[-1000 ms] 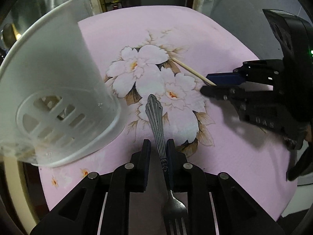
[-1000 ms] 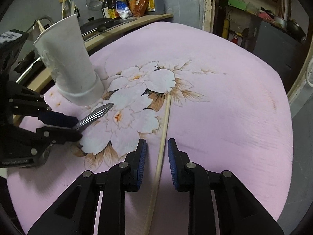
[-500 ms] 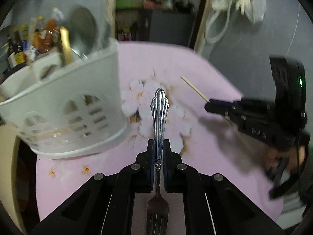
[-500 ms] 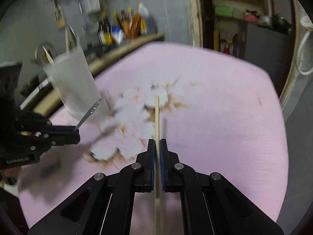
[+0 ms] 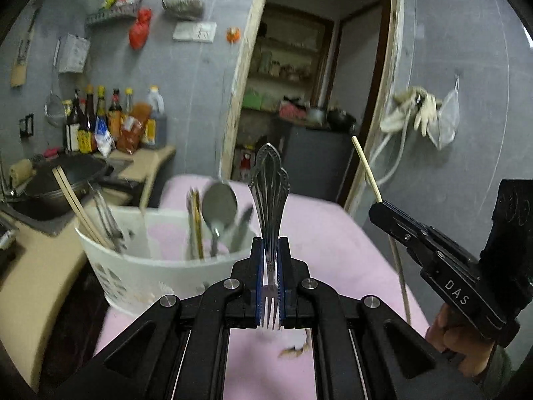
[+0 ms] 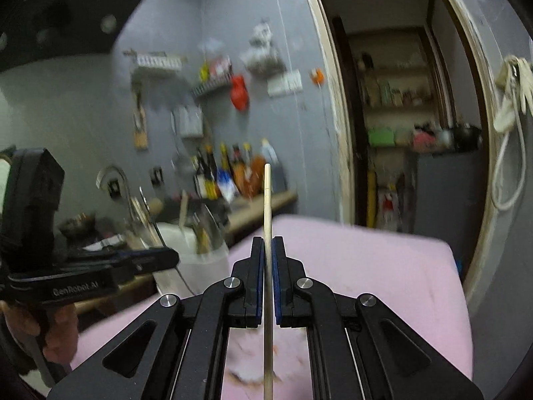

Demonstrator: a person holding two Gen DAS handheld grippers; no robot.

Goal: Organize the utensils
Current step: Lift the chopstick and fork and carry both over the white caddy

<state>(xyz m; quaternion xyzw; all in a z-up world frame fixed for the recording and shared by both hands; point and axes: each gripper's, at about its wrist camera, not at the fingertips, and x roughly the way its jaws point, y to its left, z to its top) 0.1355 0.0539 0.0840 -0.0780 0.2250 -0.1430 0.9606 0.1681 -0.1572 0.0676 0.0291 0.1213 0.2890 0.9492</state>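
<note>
The left tongs (image 5: 269, 256) grip the stiff, slick ornate silver metal fork (image 5: 269, 196) mid-handle, tines down, while the right tongs (image 6: 266, 266) pinch the light, rigid pale wooden chopstick (image 6: 267, 200), likely prone to pivoting.

Bottles (image 5: 113, 120) stand at nine o'clock, a red bag (image 5: 139, 28) hangs at eleven, gloves (image 5: 416, 113) at two, by the doorway (image 5: 313, 100).

Home kitchen. Sauce bottles (image 5: 110, 123) on bench (image 5: 146, 156), wok (image 5: 63, 180), range hood (image 6: 66, 16), faucet (image 6: 116, 180), utensil holder (image 5: 160, 260), pantry shelves (image 5: 286, 66) through doorway.
</note>
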